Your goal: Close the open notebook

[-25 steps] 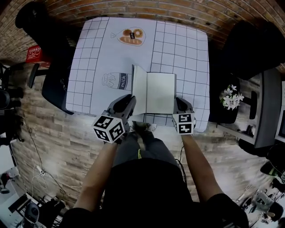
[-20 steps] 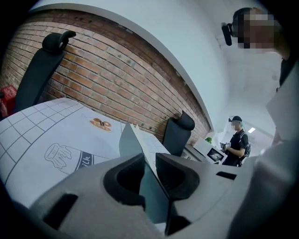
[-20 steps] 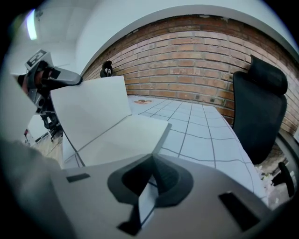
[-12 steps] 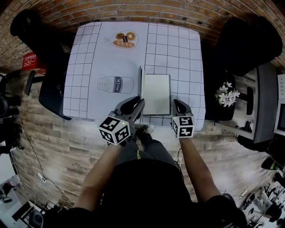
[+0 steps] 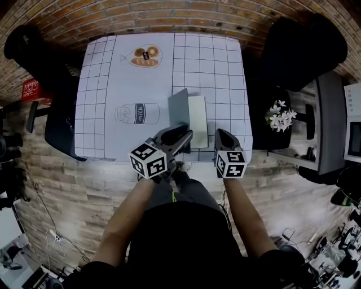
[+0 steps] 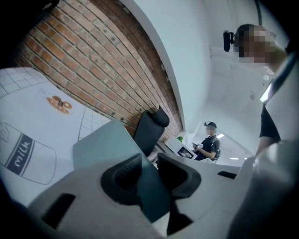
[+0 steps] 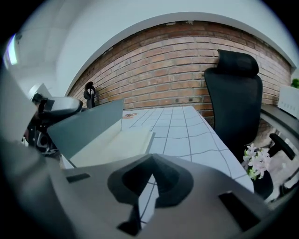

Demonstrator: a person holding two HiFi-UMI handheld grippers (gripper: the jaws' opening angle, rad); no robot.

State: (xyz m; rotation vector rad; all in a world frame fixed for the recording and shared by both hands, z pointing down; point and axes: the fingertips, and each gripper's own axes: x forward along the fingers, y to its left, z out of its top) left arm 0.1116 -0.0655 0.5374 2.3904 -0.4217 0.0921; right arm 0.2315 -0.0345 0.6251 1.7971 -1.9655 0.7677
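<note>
Nearest, both tongs sit at the near edge of the surface [image 5: 214, 62]. The left tongs [image 6: 149, 170] are spread a little, having just been opening. The grey cover [image 5: 179, 106] of the notebook [image 5: 197, 118] runs between the pads, not firmly pinched. The right tongs [image 7: 150, 173] are pressed together at the tips with nothing in them, just beside the notebook's near right corner. The notebook lies near the front edge, right of centre. Its cover is raised and tilted over the cream pages, part-way shut. A milk bottle drawing [image 5: 135, 114] is to the left, a bread drawing [image 5: 145, 56] farther back. White flowers [image 5: 280, 117] stand off the right edge. A black chair [image 5: 299, 45] and a brick wall [image 5: 169, 14] lie beyond.
</note>
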